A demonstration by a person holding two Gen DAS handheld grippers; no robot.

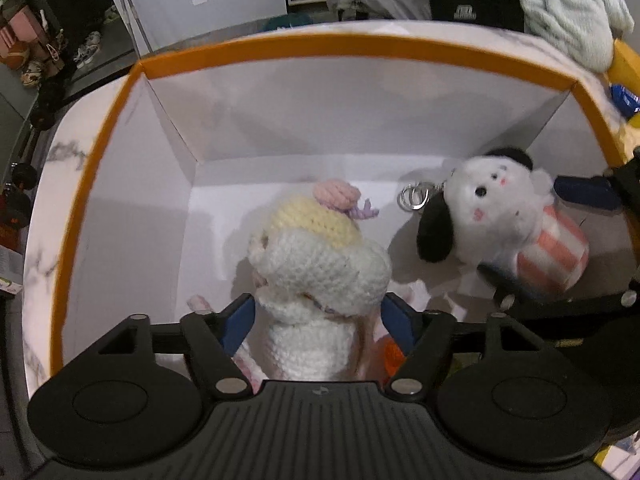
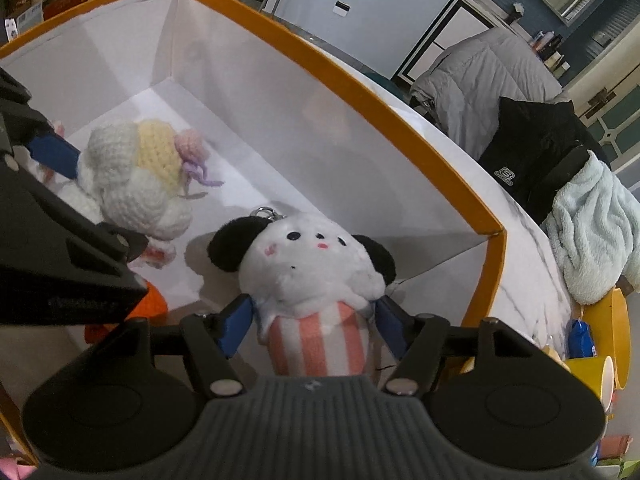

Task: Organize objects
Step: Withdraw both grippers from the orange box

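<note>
Orange trim runs round the rim of a white-walled box (image 1: 280, 50), and both grippers reach down into it from above. Between the blue pads of the left gripper (image 1: 318, 320) sits a crocheted doll (image 1: 316, 264), white with a pale yellow cap and a pink knot on top, resting on the box floor. The jaws stand spread on either side of its body; the pads lie just beside the yarn and do not squeeze it (whether the right-hand pad brushes it I cannot tell). Beyond the doll's head, ahead of the fingers, the floor is bare white up to the far wall.

To that gripper's right lies a plush dog (image 2: 316, 268), white with black ears and a pink-and-white striped lower half, a metal key ring (image 1: 414, 197) at its head. The right gripper (image 2: 316, 322) straddles the striped part, its blue pads parted and standing close by the plush on each side without pinching it. The dog rests on the box floor, head pointing away from the fingers toward the far wall. Left of this gripper, the crocheted doll lies near the dog but apart from it.
</note>
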